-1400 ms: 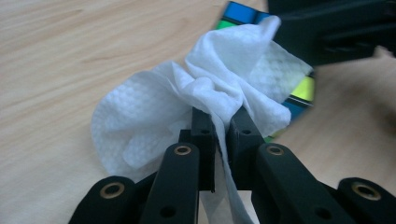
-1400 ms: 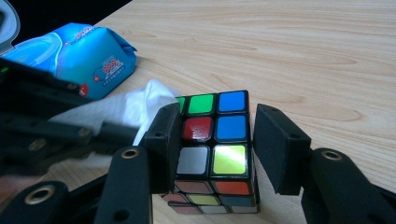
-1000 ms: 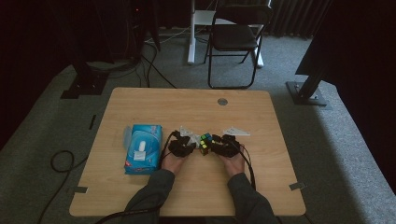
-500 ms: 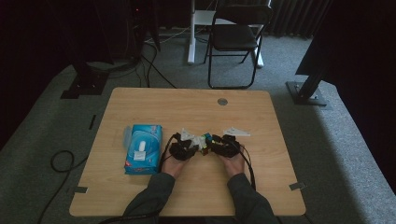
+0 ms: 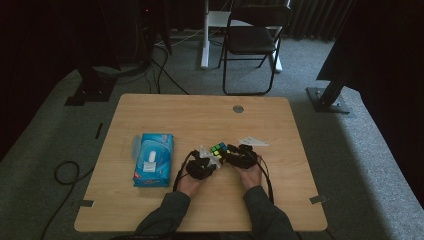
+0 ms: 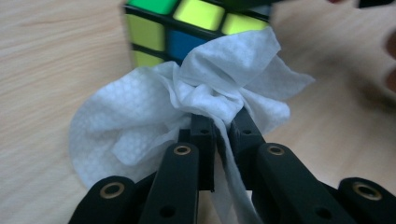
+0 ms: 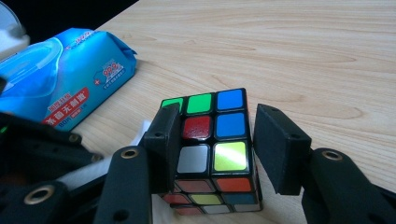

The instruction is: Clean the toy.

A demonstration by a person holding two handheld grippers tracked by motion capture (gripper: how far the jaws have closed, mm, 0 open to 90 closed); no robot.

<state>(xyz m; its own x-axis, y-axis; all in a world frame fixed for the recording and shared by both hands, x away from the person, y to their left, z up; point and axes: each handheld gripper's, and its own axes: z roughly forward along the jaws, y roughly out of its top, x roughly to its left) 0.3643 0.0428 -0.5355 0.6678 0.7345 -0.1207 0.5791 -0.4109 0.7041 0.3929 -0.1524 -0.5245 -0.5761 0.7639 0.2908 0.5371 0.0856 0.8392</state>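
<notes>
A Rubik's cube (image 5: 218, 148) stands on the wooden table (image 5: 170, 115) between the person's two hands. In the right gripper view, my right gripper (image 7: 217, 126) is shut on the cube (image 7: 210, 140), with one black pad on each side of it. My left gripper (image 6: 219, 123) is shut on a bunched white wet wipe (image 6: 187, 107). The wipe presses against the lower side of the cube (image 6: 187, 28). From above, the left gripper (image 5: 210, 157) sits just left of the cube and the right gripper (image 5: 231, 152) just right of it.
A blue pack of wet wipes (image 5: 152, 160) lies on the table to the left of the hands, and it also appears in the right gripper view (image 7: 60, 88). A round grommet (image 5: 238, 108) sits near the table's far edge. A folding chair (image 5: 252, 40) stands beyond the table.
The left gripper with the wipe has shifted a little against the cube. The right gripper and the cube have stayed in place.
</notes>
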